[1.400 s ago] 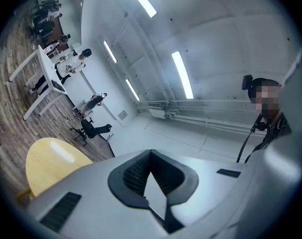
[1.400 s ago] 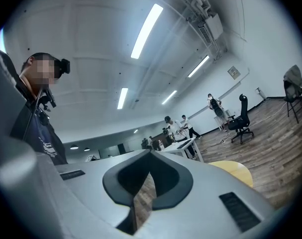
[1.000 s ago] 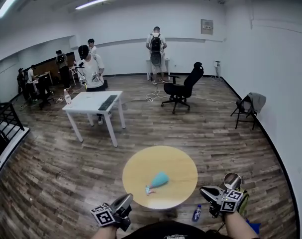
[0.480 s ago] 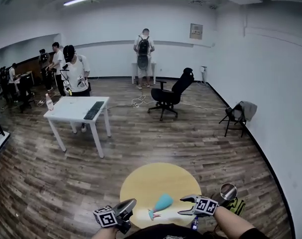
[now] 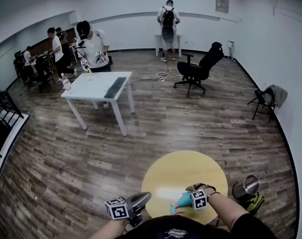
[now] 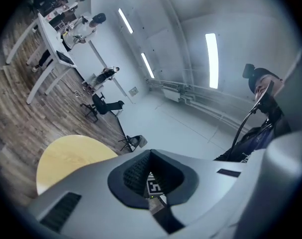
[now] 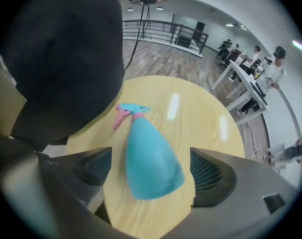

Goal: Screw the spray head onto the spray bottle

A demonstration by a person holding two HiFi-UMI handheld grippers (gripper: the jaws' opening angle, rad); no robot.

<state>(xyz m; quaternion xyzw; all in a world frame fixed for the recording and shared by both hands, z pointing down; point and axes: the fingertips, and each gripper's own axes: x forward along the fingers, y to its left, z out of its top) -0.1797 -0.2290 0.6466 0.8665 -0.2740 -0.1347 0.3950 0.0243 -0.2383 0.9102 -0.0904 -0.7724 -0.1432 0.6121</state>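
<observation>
A teal spray bottle [image 7: 151, 158] lies on its side on the round yellow table [image 7: 200, 113], with its pink-and-teal spray head [image 7: 128, 111] at the neck, pointing toward the person. My right gripper [image 7: 151, 171] points down over the bottle's wide base. Its jaws have just been opening and now stand wide on either side of the base, pads apart from it. In the head view the right gripper [image 5: 189, 197] covers part of the bottle [image 5: 183, 201]. My left gripper [image 5: 142, 199] is shut on nothing and held level at the table's near left edge [image 6: 66, 156].
A metal bin [image 5: 246, 187] stands right of the table [image 5: 185, 171]. Farther off are a white desk [image 5: 93, 87] with a keyboard, a black office chair [image 5: 198, 67], a folding chair [image 5: 267, 97] and several people at the back. A black railing [image 5: 4, 116] is at the left.
The right gripper came from beside the table's right edge down over the bottle, and its jaws opened wide. The left gripper shifted toward the table. The head view tilted down.
</observation>
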